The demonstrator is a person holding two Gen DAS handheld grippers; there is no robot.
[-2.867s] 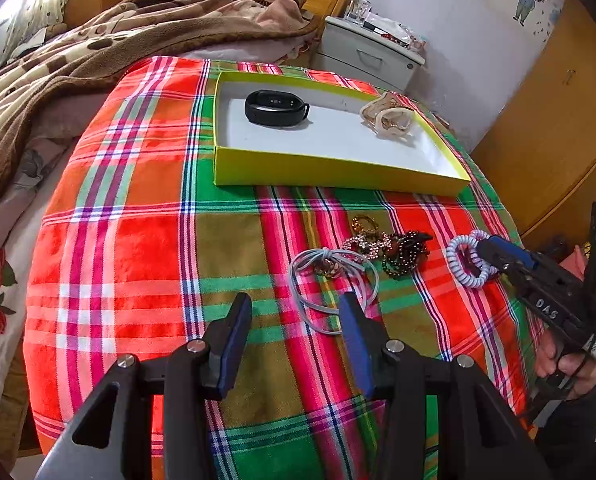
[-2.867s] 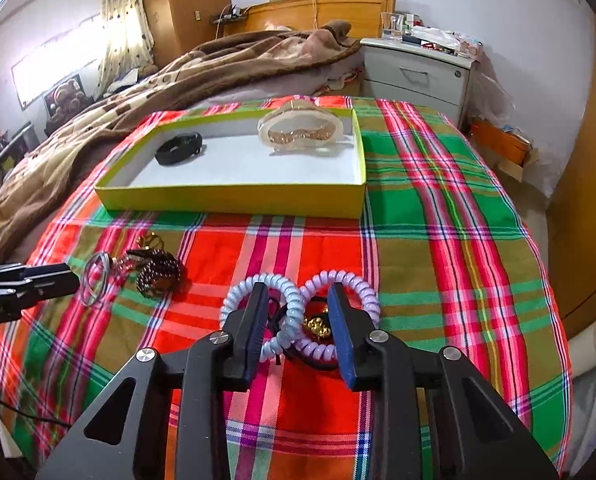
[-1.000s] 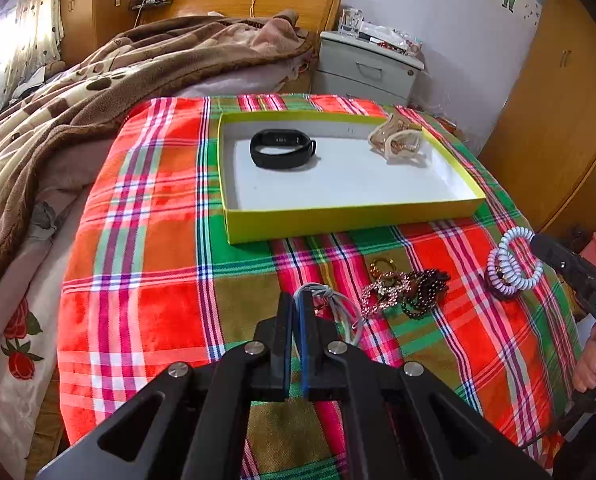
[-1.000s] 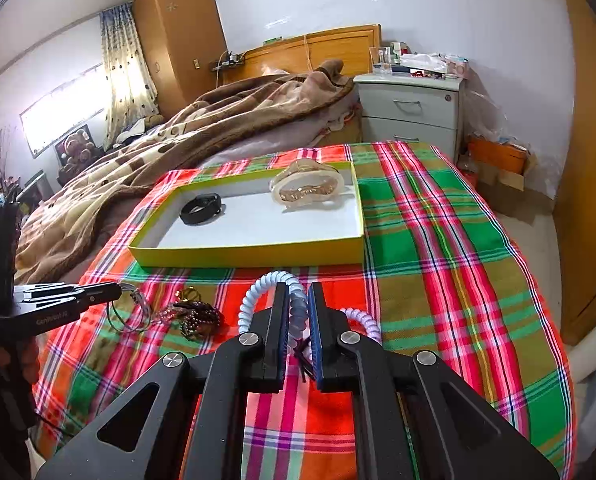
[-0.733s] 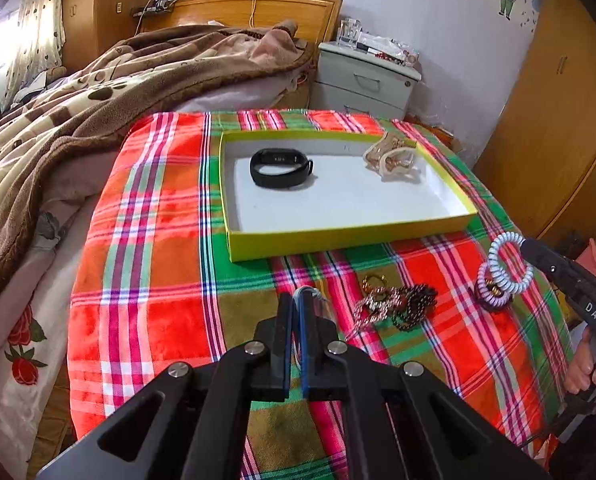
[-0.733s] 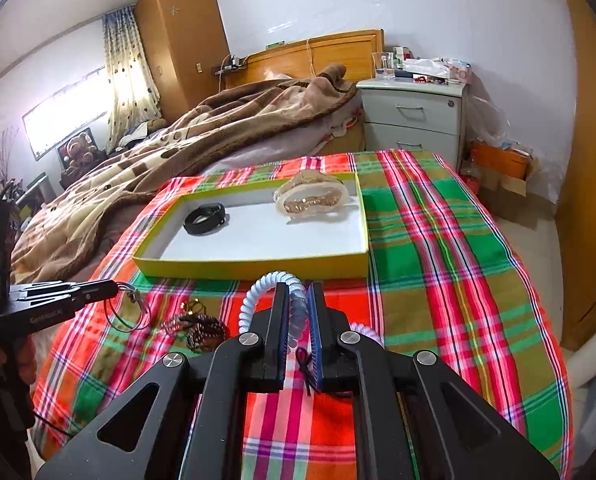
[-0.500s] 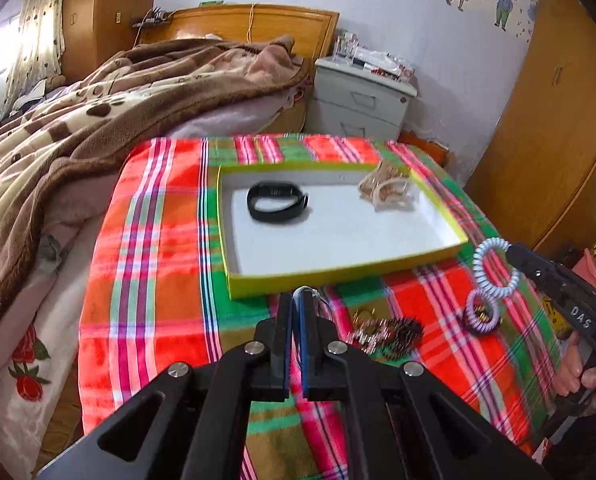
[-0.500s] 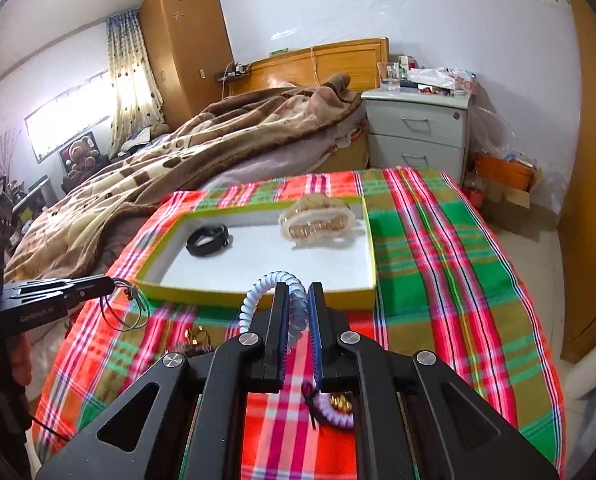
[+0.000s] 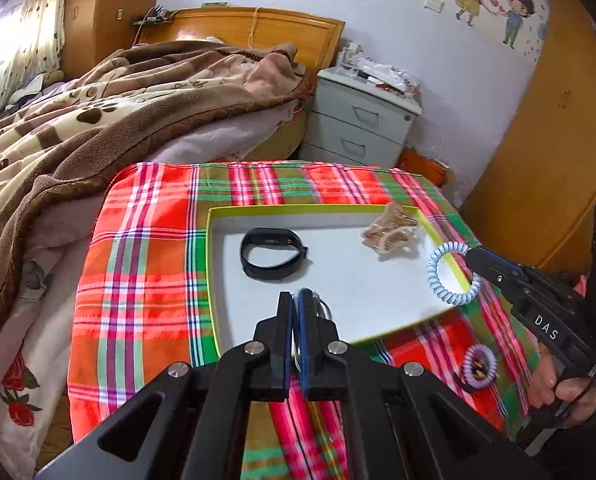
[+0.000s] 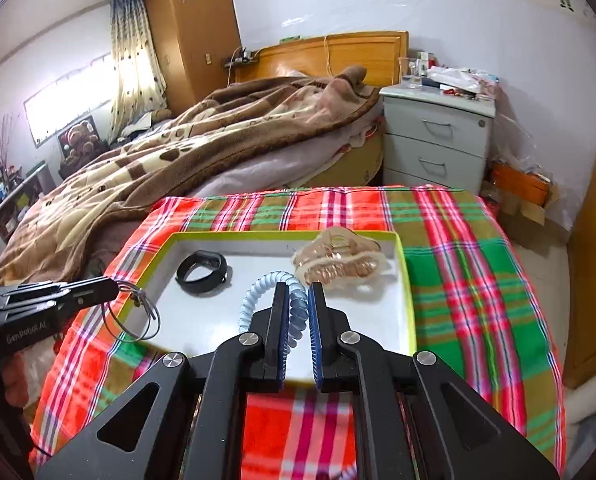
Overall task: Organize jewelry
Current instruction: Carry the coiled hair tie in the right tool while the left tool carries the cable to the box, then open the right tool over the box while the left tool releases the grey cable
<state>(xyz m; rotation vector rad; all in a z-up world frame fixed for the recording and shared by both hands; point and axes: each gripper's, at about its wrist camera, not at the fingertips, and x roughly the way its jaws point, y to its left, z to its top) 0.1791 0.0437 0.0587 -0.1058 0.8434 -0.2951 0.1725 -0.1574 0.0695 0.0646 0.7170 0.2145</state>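
Note:
A yellow-rimmed white tray (image 9: 214,280) (image 10: 403,280) lies on the plaid cloth. In it are a black wristband (image 9: 272,254) (image 10: 202,270) and a beige hair claw (image 9: 393,232) (image 10: 339,262). My left gripper (image 9: 296,300) (image 10: 112,286) is shut on thin silver wire bangles (image 10: 138,312), held over the tray's near left corner. My right gripper (image 10: 298,300) (image 9: 471,254) is shut on a pale blue spiral hair tie (image 9: 449,274) (image 10: 264,292), held above the tray's right side.
A purple spiral tie (image 9: 477,366) lies on the cloth in front of the tray. A bed with a brown blanket (image 9: 98,112) is to the left. A grey nightstand (image 9: 361,124) stands behind. Wooden wardrobe doors (image 9: 545,140) are at the right.
Both grippers closed on their items, lifted them off the cloth and carried them forward over the tray. The purple tie stayed on the cloth.

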